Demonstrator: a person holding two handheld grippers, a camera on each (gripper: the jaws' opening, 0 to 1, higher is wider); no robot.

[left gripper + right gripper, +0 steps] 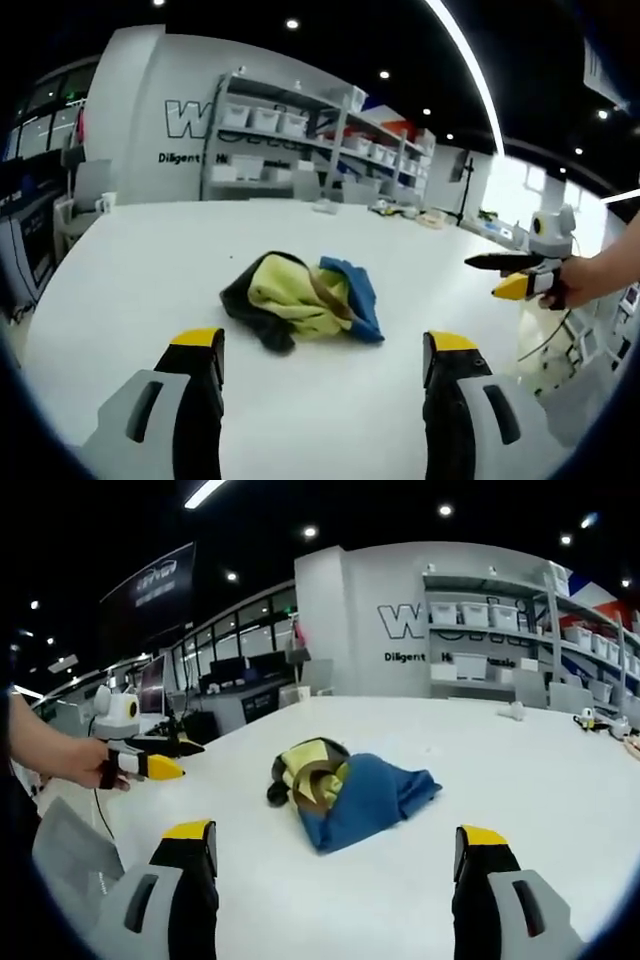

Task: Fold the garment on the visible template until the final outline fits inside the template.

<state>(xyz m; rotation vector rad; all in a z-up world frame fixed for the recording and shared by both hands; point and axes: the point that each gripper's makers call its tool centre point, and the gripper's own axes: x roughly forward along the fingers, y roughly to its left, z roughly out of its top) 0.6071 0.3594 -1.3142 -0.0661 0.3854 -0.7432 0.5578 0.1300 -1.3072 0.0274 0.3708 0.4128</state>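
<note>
A crumpled garment (300, 300), yellow, blue and black, lies bunched in a heap on the white table (140, 260). My left gripper (325, 345) stands open just short of it, its yellow-tipped jaws wide apart with nothing between them. In the left gripper view, a hand holds the right gripper (515, 275) above the table at the right, apart from the cloth. In the right gripper view the garment (345, 790) shows its blue side nearest, on the table (530, 760). My right gripper (337, 835) is open and empty before it. At that view's left, a hand holds the left gripper (150, 763).
Shelves with white bins (265, 120) line the back wall. Small items (405, 210) sit at the table's far edge. Desks with monitors (235, 670) stand beyond the table's left side. A cable (545, 340) hangs below the right gripper.
</note>
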